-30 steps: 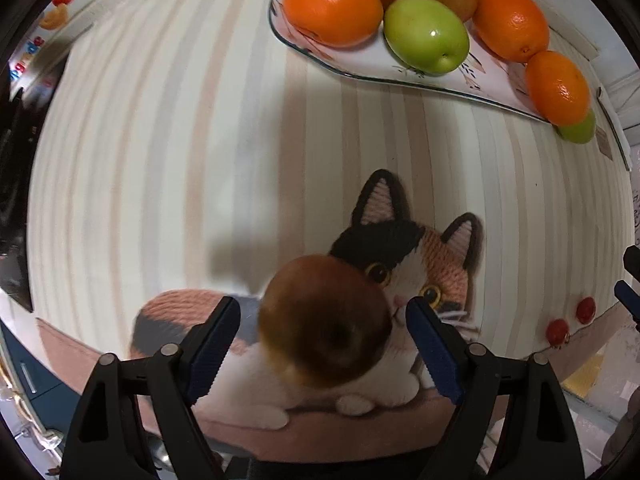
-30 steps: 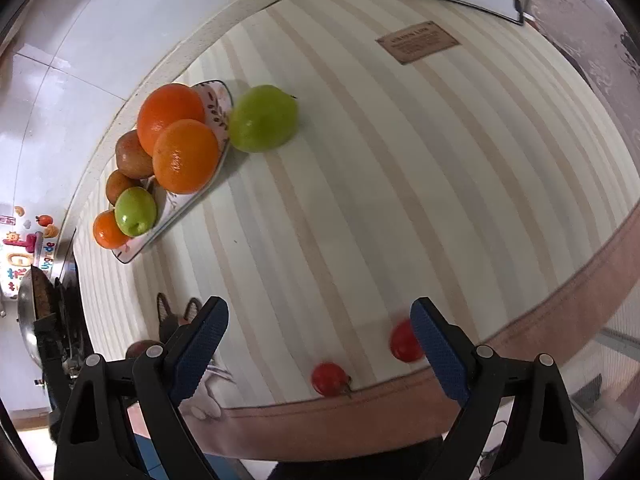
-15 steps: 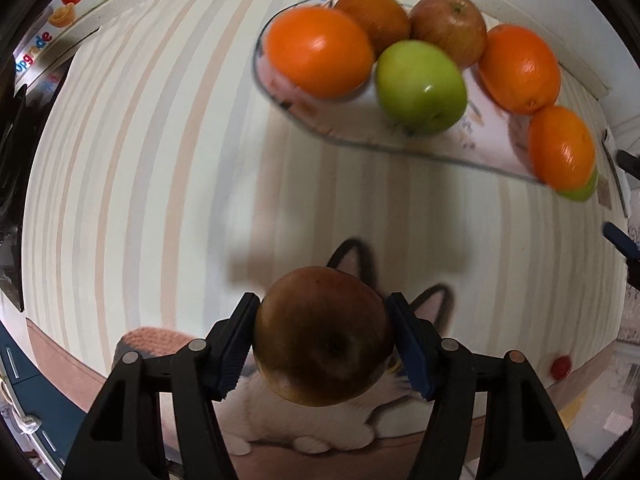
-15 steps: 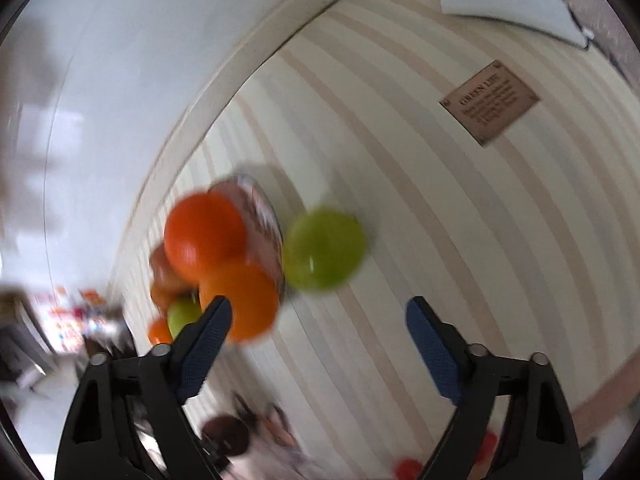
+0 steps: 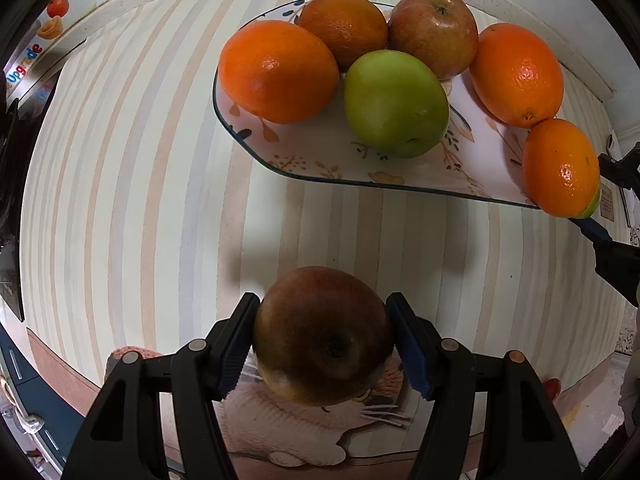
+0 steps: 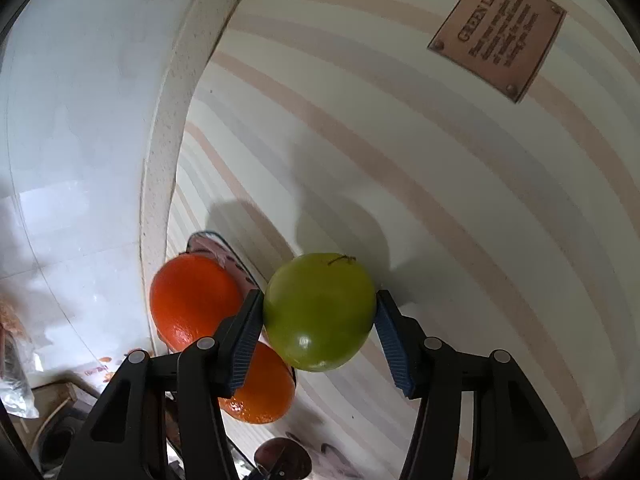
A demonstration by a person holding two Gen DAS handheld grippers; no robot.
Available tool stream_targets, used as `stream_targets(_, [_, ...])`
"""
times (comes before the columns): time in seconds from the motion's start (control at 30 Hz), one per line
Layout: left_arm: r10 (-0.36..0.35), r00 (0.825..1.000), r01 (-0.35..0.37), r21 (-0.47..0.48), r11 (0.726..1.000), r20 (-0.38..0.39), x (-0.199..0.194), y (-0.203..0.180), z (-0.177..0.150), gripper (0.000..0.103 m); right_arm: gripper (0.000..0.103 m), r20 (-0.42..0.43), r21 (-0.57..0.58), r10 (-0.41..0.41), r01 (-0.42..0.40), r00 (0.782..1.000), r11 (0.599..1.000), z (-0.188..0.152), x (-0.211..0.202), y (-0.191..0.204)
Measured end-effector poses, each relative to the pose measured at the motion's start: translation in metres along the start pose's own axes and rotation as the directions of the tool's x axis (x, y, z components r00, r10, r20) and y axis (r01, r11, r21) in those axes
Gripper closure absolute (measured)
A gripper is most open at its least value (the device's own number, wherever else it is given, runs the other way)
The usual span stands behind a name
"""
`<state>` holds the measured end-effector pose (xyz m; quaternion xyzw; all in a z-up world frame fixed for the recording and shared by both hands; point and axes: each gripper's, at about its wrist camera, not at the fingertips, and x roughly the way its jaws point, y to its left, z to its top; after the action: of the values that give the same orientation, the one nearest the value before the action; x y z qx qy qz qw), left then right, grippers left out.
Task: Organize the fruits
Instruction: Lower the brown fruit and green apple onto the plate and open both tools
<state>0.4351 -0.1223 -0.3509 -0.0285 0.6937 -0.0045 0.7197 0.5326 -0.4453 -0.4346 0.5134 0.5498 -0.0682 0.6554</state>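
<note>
My left gripper (image 5: 322,344) is shut on a dark red apple (image 5: 322,336), held above the striped mat just short of the floral plate (image 5: 320,148). The plate holds several oranges (image 5: 278,70), a green apple (image 5: 394,102) and a red apple (image 5: 434,30). My right gripper (image 6: 318,330) has its pads on both sides of a loose green apple (image 6: 318,314) that lies on the mat beside the plate's end; two oranges (image 6: 192,300) sit just left of it. The right gripper's blue pad also shows at the right edge of the left wrist view (image 5: 596,230).
A white wall (image 6: 80,120) and its raised ledge run close behind the plate. A brown leather label (image 6: 498,28) is fixed to the mat at the far right. A small red fruit (image 5: 554,386) lies near the mat's front edge. A cat picture (image 5: 304,420) is under the left gripper.
My left gripper closed on the dark red apple and carried it toward the plate. My right gripper swung in from the mat's front and closed around the loose green apple.
</note>
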Motion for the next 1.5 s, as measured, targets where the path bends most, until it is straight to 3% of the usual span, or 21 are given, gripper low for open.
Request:
stream_targets(0.2, [-0.004, 1.000, 0.004, 0.003, 1.000, 0.011, -0.002, 0.006, 0.004, 0.040, 0.045, 0.046, -0.114, -0.062, 0.067, 0.997, 0.991, 0.001, -0.012, 0.003])
stream_targets(0.37, [-0.008, 0.999, 0.008, 0.011, 1.000, 0.032, -0.019, 0.008, 0.003, 0.040, 0.045, 0.085, -0.253, -0.115, 0.133, 0.990, 0.958, -0.009, -0.023, 0.015])
stream_targets(0.6, [-0.050, 0.995, 0.049, 0.013, 0.999, 0.081, -0.052, 0.005, 0.011, 0.040, 0.045, 0.090, -0.315, -0.077, 0.101, 0.993, 0.944, -0.018, -0.042, 0.030])
stream_targets(0.87, [-0.124, 0.979, 0.118, 0.045, 0.992, 0.159, -0.092, -0.008, 0.053, 0.040, 0.045, 0.067, -0.430, -0.061, 0.084, 0.996, 0.899, -0.020, -0.039, 0.084])
stream_targets(1.1, [-0.162, 0.978, 0.151, 0.084, 0.985, 0.134, -0.071, -0.028, 0.093, 0.040, 0.045, 0.039, -0.489, -0.133, 0.135, 0.990, 0.862, -0.015, -0.015, 0.105])
stream_targets(1.27, [-0.179, 0.980, 0.171, 0.089, 0.981, 0.091, -0.050, -0.039, 0.099, 0.040, 0.045, 0.034, -0.520, -0.175, 0.167, 0.984, 0.838, -0.012, -0.005, 0.112])
stream_targets(1.5, [-0.172, 0.981, 0.160, 0.127, 0.979, 0.091, -0.048, -0.056, 0.101, 0.040, 0.044, 0.019, -0.535, -0.206, 0.184, 0.978, 0.824, -0.010, 0.005, 0.116])
